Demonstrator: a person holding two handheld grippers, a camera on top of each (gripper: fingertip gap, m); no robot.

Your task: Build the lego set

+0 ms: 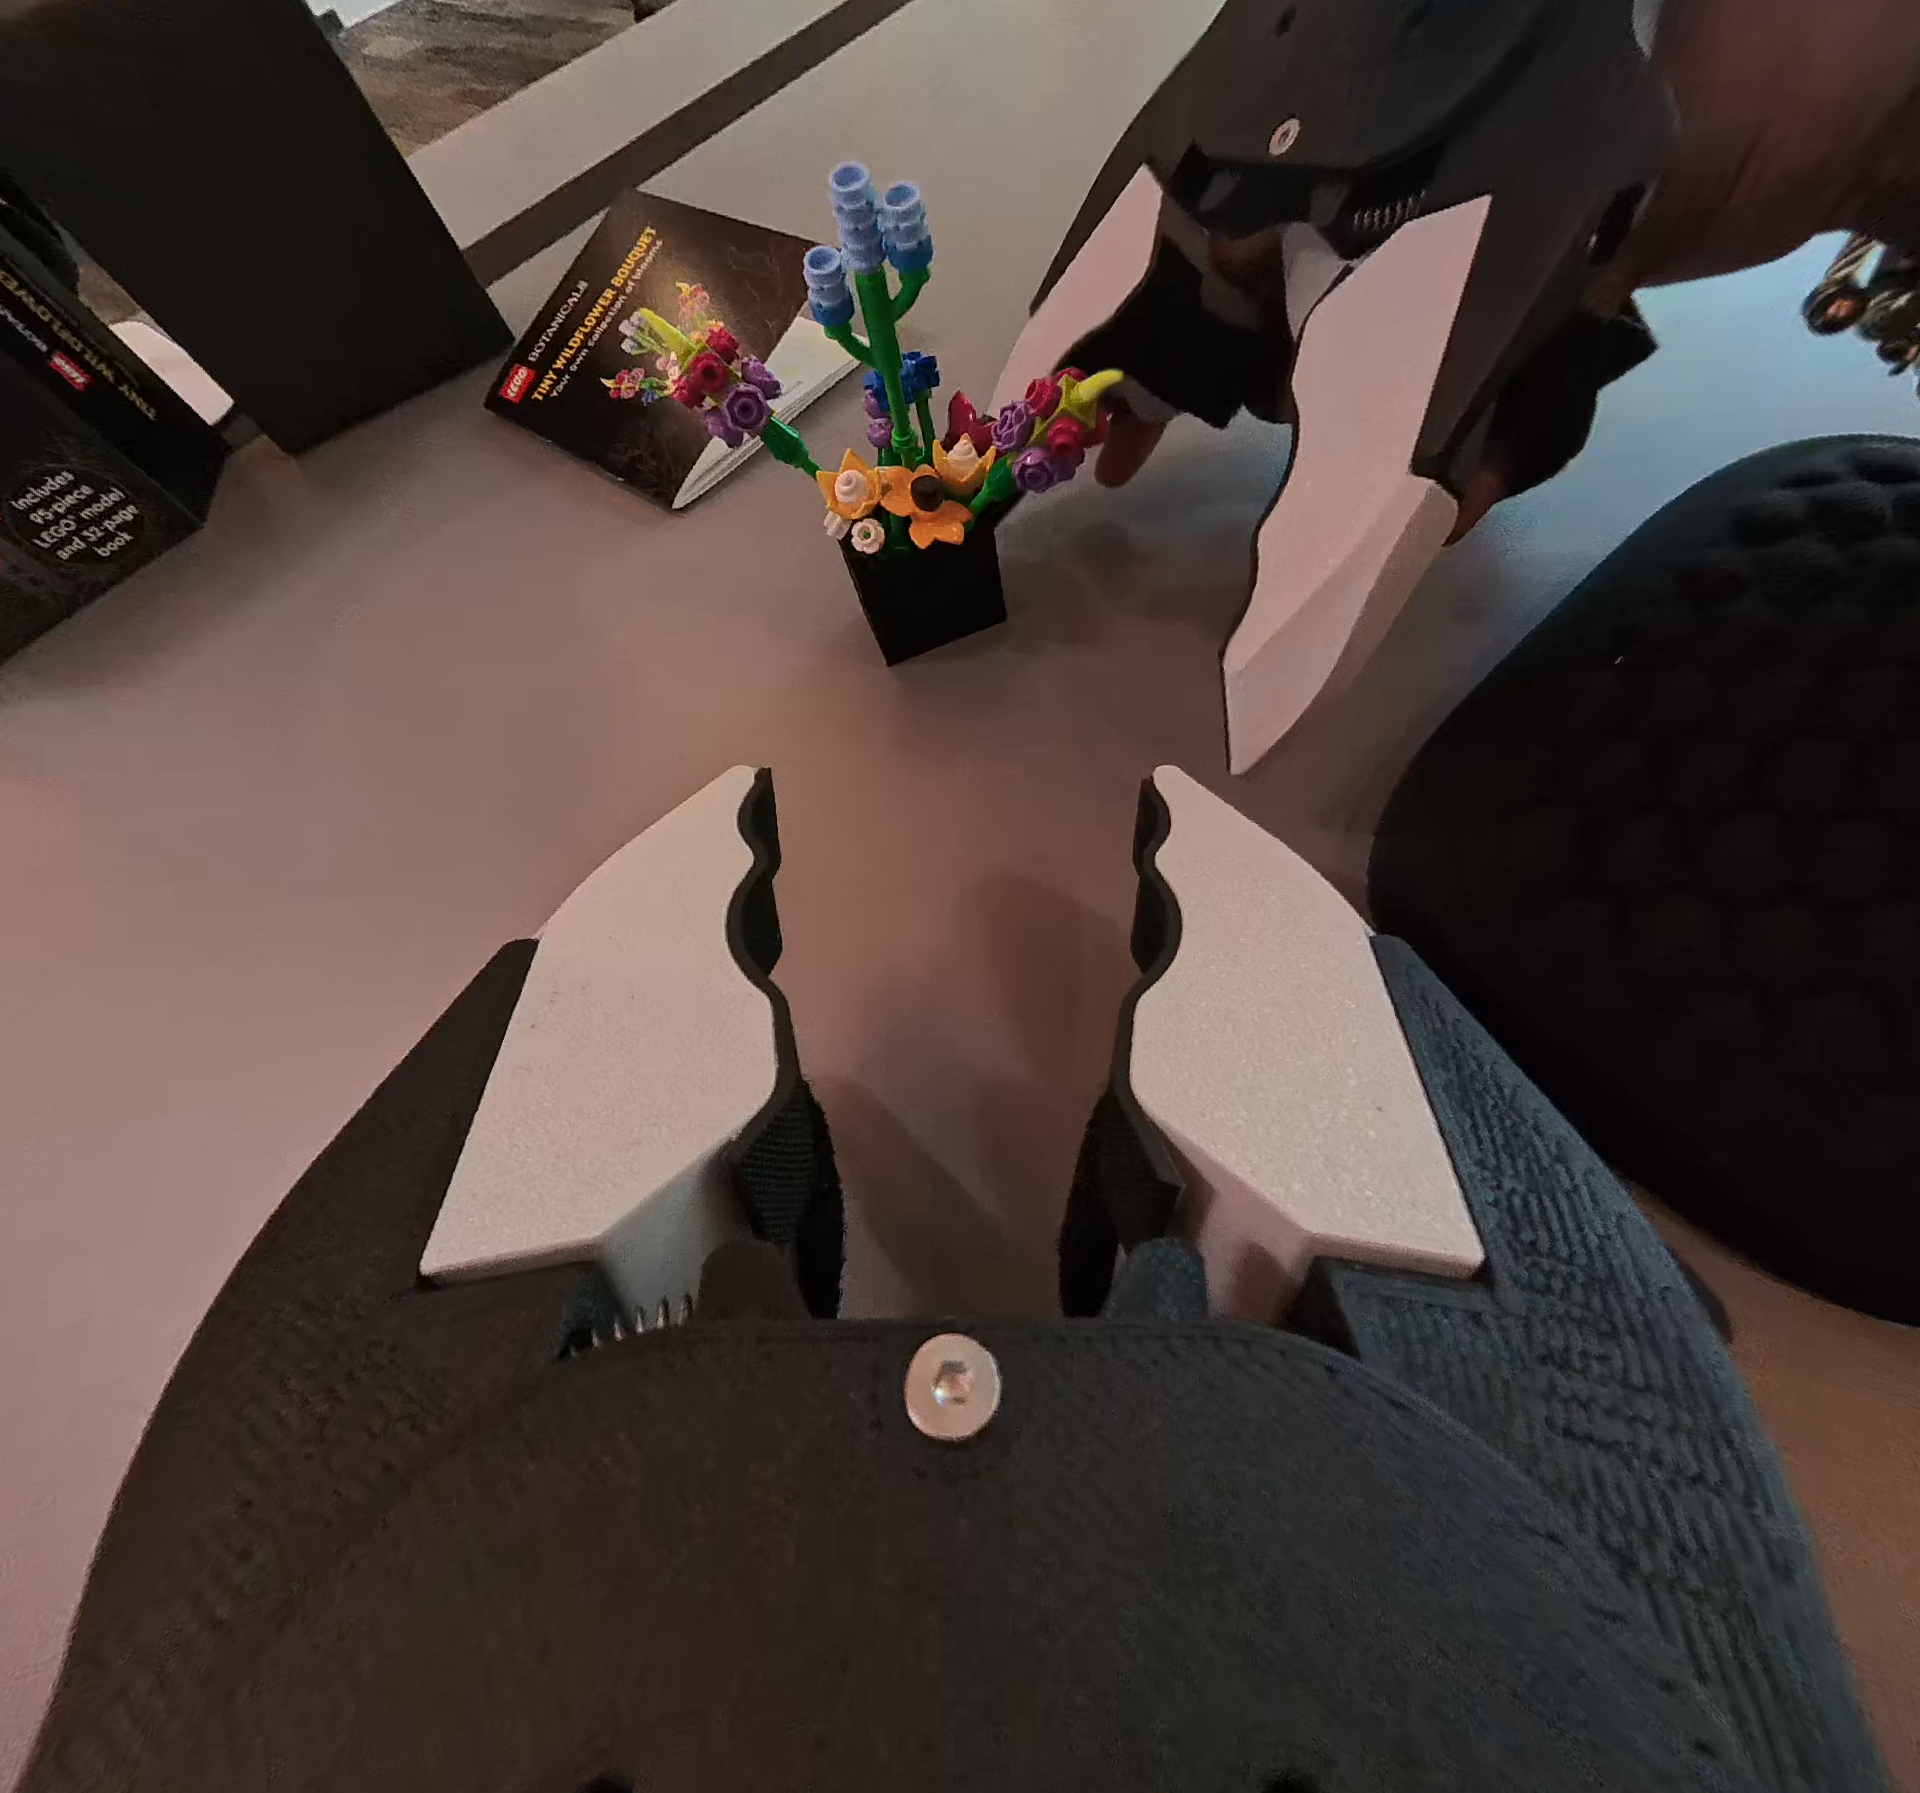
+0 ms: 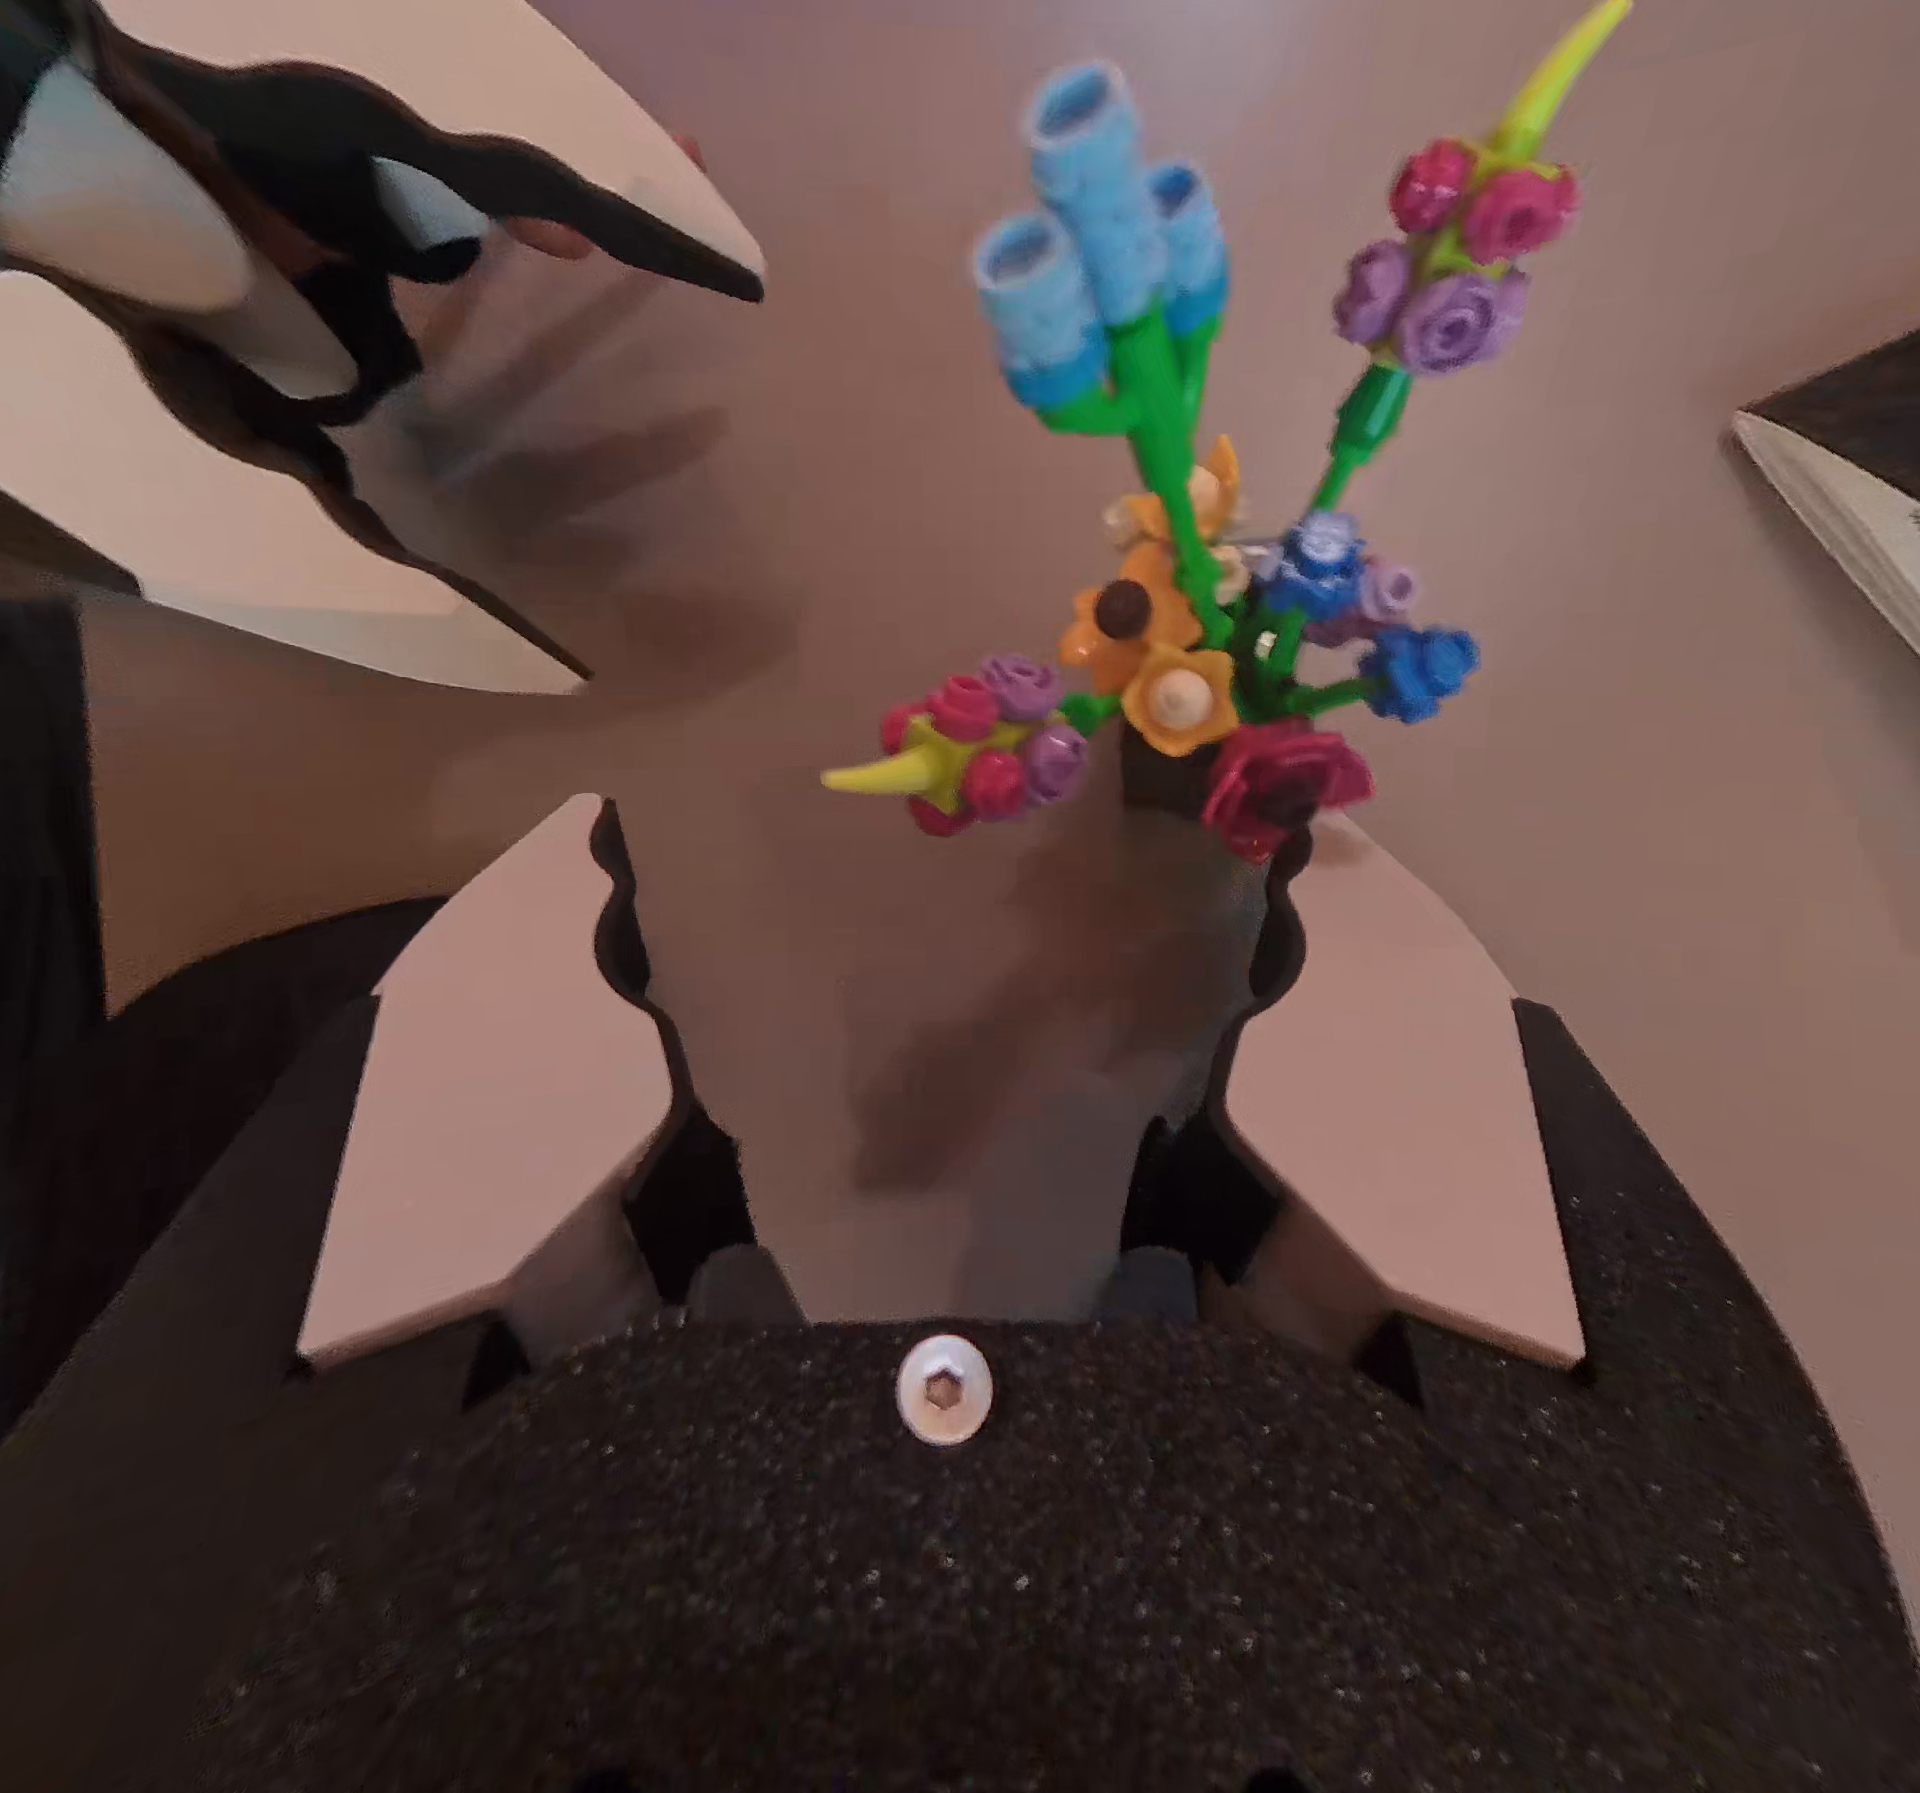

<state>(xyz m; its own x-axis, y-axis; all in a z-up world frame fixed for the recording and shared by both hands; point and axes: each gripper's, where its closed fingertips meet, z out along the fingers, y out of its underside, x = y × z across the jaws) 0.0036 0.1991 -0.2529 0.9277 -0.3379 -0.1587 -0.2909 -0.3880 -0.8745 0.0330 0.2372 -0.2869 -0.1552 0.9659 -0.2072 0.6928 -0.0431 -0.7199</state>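
Left wrist view: bouquet (image 1: 914, 455) stands free; both hand-held grippers agape.

Multicoloured lego bouquet (image 1: 904, 413) in black pot (image 1: 935, 590), beige table (image 1: 416, 756).

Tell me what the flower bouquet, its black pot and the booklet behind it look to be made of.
Flower bouquet: moulded plastic, glossy, judging by the saturated colours, studded shapes and small highlights. Black pot: likely the same plastic, smooth flat faces with a dull sheen. Booklet: paper with a coated printed cover, shown by the thin white page edges along its side.
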